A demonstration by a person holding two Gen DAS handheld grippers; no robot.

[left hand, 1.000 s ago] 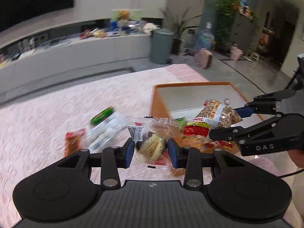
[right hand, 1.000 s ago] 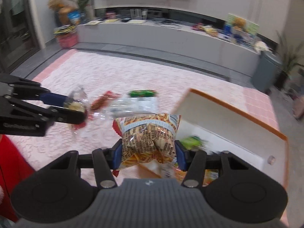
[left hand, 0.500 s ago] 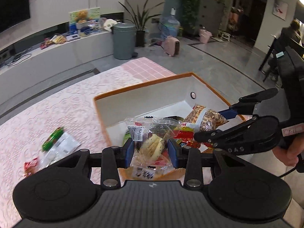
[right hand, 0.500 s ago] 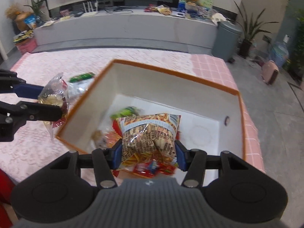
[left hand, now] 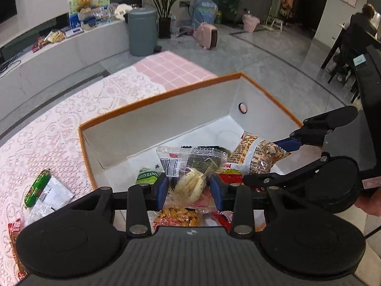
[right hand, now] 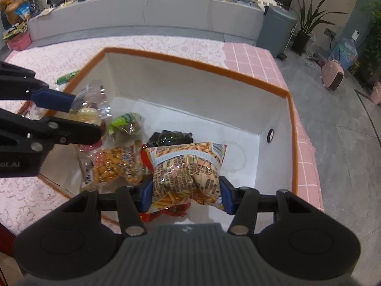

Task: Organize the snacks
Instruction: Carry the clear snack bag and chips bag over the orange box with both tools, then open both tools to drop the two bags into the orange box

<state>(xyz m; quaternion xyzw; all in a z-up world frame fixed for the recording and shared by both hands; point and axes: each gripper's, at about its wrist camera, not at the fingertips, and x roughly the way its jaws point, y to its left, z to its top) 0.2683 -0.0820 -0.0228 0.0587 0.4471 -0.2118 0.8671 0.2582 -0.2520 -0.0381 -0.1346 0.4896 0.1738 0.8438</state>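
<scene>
1. My left gripper (left hand: 189, 188) is clamped on a clear packet (left hand: 190, 166) of pale snacks, its fingers (left hand: 162, 188) partly closed, above the near left part of the box (right hand: 190, 62).
2. My right gripper (right hand: 185, 194) pinches a fries bag (right hand: 188, 166), fingers about half open, over the box's near middle.
3. Inside the box lie a raisin pack (left hand: 147, 175) and an orange snack bag (right hand: 114, 166).
4. Left of the box, on the table (left hand: 47, 128), lies a green packet (left hand: 37, 188).
</scene>
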